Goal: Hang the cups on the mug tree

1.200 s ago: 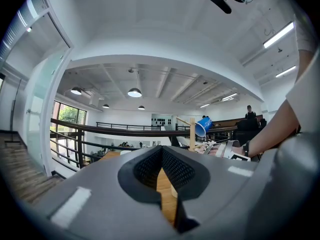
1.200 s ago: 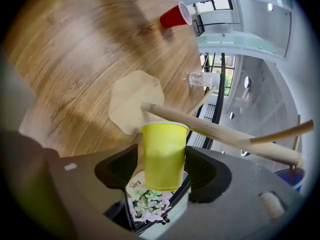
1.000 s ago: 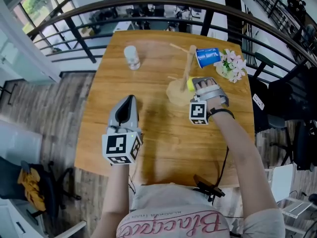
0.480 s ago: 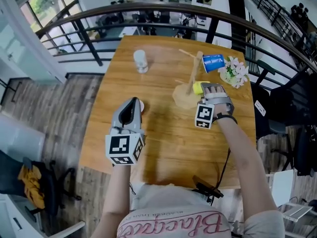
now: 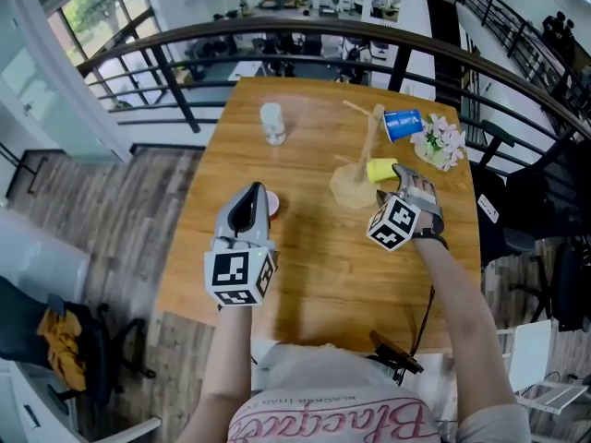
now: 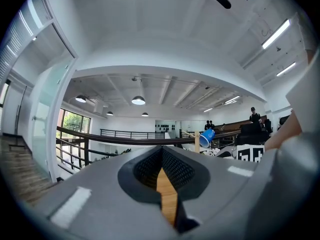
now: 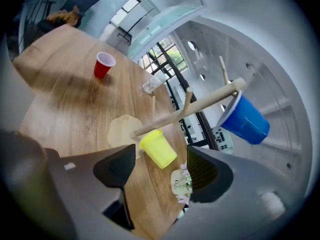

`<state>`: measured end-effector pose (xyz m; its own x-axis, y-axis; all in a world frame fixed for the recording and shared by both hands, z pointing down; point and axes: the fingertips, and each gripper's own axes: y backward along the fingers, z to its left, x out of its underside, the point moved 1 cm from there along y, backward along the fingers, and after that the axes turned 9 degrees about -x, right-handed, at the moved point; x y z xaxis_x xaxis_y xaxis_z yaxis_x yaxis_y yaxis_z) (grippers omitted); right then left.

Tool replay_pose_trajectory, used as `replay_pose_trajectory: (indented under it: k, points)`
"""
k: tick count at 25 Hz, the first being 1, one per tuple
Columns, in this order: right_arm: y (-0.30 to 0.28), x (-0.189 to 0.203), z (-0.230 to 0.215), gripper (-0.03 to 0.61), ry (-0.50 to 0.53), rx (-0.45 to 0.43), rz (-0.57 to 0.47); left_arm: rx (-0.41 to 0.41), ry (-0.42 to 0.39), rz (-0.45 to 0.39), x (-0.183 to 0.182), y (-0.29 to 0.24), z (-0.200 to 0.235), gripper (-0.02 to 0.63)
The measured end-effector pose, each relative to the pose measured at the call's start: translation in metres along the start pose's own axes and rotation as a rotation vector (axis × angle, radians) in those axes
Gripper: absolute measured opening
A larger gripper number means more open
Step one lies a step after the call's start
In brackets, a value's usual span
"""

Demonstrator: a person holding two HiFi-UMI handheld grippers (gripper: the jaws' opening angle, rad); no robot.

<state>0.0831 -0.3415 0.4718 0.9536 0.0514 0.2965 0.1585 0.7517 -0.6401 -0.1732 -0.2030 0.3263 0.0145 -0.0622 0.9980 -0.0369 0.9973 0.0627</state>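
Just ahead of the right gripper (image 7: 161, 176), jaws wide apart and empty, a smooth yellow tapered plastic cup (image 7: 158, 148) hangs on a peg of the pale wooden dowel mug tree (image 7: 200, 106); glossy blue plastic cup (image 7: 246, 120) on a higher peg, print unreadable. Left gripper (image 6: 161, 164) closed on nothing.

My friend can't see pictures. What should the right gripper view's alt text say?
A yellow cup hangs on the wooden mug tree, just beyond the open right claw. A blue cup hangs higher; a red cup stands on the table.
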Motion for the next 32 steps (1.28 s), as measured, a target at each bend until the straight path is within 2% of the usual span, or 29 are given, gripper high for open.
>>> replay_pose_trajectory:
  k: [3,5,12,19,22,24,26,32]
  points:
    - [0.02,-0.008,-0.003,0.314,-0.199,-0.011,-0.087,-0.008,0.002,-0.013,-0.005,0.003,0.004,0.012]
    - [0.034,-0.014,-0.008,0.313,-0.293,-0.002,-0.142,-0.016,0.006,-0.024,-0.008,0.005,0.007,0.012]
    - [0.084,-0.031,-0.02,0.277,-0.468,0.076,-0.307,-0.021,0.002,-0.054,-0.018,0.012,0.012,0.012]
    - [0.126,-0.043,-0.012,0.216,-0.675,0.127,-0.491,-0.005,-0.019,-0.079,-0.026,0.016,0.012,0.012]
    - [0.142,-0.045,-0.009,0.182,-0.733,0.142,-0.546,-0.001,-0.02,-0.086,-0.027,0.017,0.012,0.012]
    - [0.151,-0.044,-0.008,0.157,-0.75,0.17,-0.573,0.002,-0.022,-0.087,-0.026,0.018,0.012,0.012]
    - [0.161,-0.044,-0.009,0.106,-0.755,0.202,-0.603,0.009,-0.025,-0.086,-0.025,0.018,0.011,0.012]
    - [0.184,-0.042,-0.016,0.038,-0.814,0.264,-0.672,0.042,-0.046,-0.091,-0.023,0.016,0.007,0.012]
